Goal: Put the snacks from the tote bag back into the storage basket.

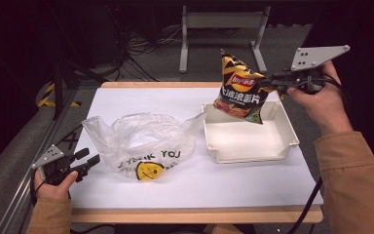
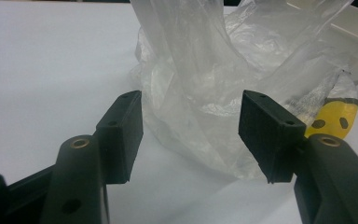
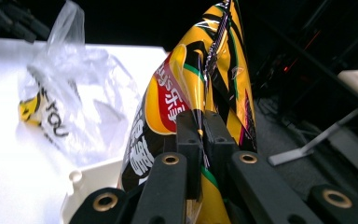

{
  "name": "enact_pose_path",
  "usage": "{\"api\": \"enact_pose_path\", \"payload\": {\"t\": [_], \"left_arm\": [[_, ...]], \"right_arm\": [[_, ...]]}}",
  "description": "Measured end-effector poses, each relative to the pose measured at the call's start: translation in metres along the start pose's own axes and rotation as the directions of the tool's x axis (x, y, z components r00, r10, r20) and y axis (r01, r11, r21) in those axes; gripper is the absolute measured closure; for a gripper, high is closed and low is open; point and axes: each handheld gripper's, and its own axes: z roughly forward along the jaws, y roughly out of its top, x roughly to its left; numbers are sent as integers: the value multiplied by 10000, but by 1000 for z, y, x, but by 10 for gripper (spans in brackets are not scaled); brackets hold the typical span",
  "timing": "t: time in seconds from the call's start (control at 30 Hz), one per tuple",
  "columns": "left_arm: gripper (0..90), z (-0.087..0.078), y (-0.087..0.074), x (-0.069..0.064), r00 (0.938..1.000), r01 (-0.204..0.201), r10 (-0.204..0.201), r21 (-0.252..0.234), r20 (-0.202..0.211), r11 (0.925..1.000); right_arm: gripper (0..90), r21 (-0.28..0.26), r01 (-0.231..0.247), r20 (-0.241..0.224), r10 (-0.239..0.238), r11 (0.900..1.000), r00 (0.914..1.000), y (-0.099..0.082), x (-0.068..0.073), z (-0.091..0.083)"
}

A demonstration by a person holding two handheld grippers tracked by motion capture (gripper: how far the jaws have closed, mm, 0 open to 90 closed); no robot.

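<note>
At upper right of the high view: right claw [image 1: 271, 84] pinching the side seam of the chip bag [image 1: 239, 88], hanging just above the white tray's [image 1: 292, 137] far wall. Best to keep the pinch firm, lower straight down, release only once the bag rests flat inside. Tray floor bare so far. At lower left: left claw [image 1: 88, 160] spread, holding nothing, beside the clear plastic bag [image 1: 143, 141], slumped on the counter [image 1: 253, 180], apparently empty.
</note>
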Motion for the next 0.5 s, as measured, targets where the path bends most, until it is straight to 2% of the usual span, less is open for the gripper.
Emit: {"api": "enact_pose_path", "payload": {"t": [0.13, 0.3, 0.4, 0.5], "left_arm": [[406, -1, 0, 0, 10000, 12, -12, -32, -9, 10000], [404, -4, -2, -2, 10000, -95, 95, 11, -18, 10000], [399, -7, -3, -4, 9995, -316, 316, 50, 40, 9995], [397, -7, -3, -5, 9993, -362, 362, 73, 36, 9993]], "right_arm": [[873, 335, -94, -133, 99, 9994, 9999, -12, -2, 8], [873, 440, -181, -155, 188, 9989, 9997, -24, -5, 17], [873, 530, -206, -292, 222, 9984, 9993, -30, -5, 22], [872, 564, -269, -421, 293, 9980, 9987, -35, -6, 27]]}}
